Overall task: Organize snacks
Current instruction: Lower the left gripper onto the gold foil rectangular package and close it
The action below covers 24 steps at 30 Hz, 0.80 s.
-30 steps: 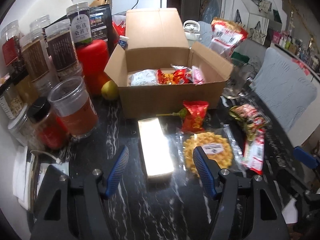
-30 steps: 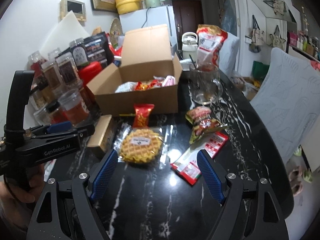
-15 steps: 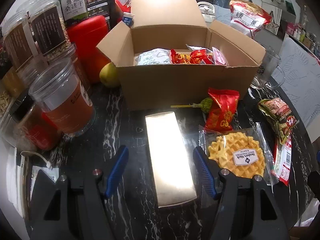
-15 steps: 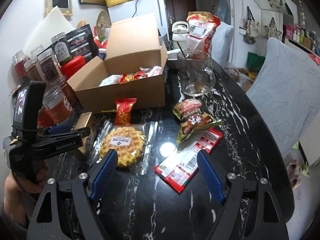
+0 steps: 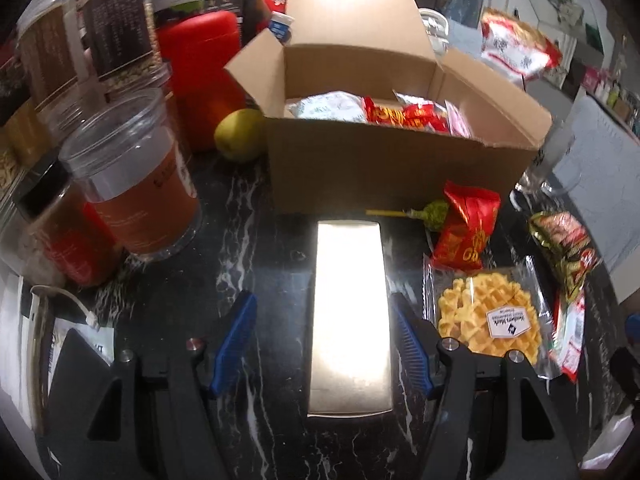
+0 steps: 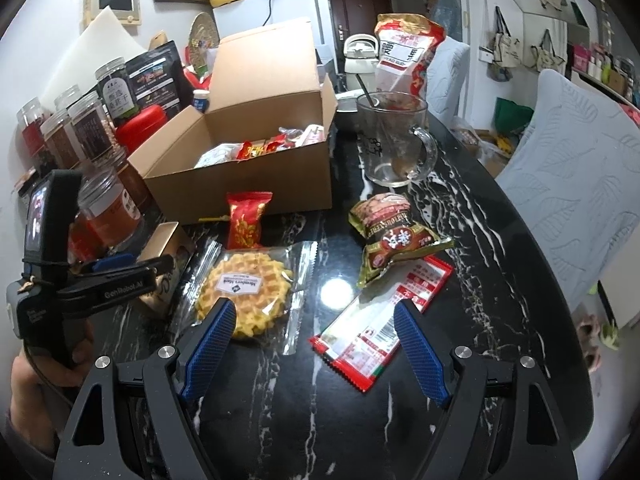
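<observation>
The left claw [image 5: 322, 338] stands open over the gold box [image 5: 350, 312], which lies flat on the black counter [image 5: 248, 236] between its blue fingers, neither pad touching it. The cardboard box [image 5: 400, 176] sits at twelve o'clock. The right claw [image 6: 314, 344] is open and empty, the waffle [image 6: 244, 292] at ten o'clock.
</observation>
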### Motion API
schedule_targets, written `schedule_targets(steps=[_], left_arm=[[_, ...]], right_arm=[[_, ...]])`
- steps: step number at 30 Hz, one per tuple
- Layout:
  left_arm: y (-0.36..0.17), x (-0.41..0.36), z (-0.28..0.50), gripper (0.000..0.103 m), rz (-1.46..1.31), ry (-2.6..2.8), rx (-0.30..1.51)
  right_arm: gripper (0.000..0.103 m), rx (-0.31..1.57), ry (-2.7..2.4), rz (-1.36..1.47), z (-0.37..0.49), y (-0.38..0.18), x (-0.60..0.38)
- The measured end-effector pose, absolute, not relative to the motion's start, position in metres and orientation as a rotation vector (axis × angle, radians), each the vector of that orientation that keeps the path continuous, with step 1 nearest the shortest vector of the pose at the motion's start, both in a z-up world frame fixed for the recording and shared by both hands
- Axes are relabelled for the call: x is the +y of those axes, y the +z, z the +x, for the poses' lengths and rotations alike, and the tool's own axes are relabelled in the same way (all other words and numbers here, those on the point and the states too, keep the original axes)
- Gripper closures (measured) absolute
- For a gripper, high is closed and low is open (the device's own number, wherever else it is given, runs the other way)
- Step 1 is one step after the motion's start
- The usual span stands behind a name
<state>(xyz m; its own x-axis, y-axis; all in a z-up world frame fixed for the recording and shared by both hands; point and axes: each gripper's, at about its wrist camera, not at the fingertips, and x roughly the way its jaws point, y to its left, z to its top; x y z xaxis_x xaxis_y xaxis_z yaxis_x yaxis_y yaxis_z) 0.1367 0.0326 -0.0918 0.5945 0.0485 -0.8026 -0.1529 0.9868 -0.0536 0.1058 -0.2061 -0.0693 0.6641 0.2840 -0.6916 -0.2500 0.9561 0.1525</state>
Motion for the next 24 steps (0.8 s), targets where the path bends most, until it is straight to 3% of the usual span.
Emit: schedule_targets(steps=[14,16,24], left_arm=[[-0.098,0.073,0.124,0.037,-0.245,0.171,0.9],[-0.097,0.069,0.122,0.049,-0.218,0.156,0.895],[-0.111,0.058,0.127,0.049,-0.192,0.1,0.957]], right_arm=[[0.021,0.79,0.334,0.036,0.103,-0.068,-0.194],[0.021,0.789,0.337,0.036,0.104,-0.068,-0.192],[0.021,0.802,0.337,0.025,0.104,-0.073,-0.187]])
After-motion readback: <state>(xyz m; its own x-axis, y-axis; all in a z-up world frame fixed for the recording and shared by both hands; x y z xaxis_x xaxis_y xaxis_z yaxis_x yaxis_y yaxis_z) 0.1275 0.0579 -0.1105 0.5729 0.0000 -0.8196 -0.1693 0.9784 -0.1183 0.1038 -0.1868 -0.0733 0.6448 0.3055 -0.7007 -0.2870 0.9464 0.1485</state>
